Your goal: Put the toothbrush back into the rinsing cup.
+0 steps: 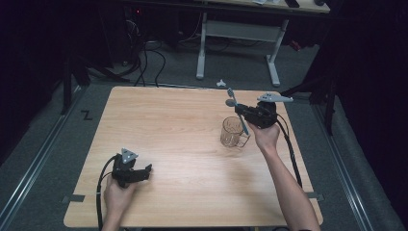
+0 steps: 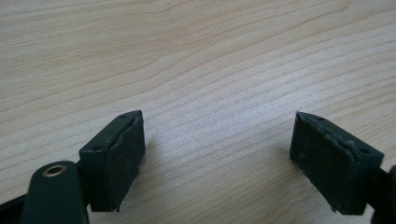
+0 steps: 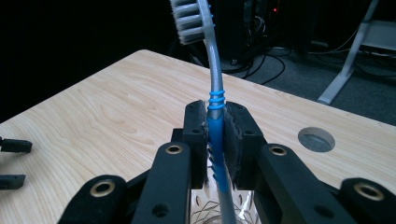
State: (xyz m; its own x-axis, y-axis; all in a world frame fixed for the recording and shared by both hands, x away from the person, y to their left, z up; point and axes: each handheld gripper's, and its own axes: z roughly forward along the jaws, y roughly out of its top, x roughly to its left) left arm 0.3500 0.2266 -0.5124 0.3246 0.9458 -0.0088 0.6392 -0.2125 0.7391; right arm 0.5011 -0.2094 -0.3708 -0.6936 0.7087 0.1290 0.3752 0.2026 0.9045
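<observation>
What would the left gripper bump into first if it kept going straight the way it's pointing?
Probably just the table. The left gripper is open and angled down at bare wood, nothing between its jaws. The glass sits off toward the right gripper.

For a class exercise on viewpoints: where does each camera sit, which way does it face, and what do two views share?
High view: above the person's side, facing forward and down on the wooden table; both forearms show.
Left gripper view: rides the left gripper, facing bare tabletop between open jaws.
Right gripper view: rides the right gripper, facing across the table, jaws clamping the toothbrush.
Shared: toothbrush and glass mug, in the high and right gripper views.
</observation>
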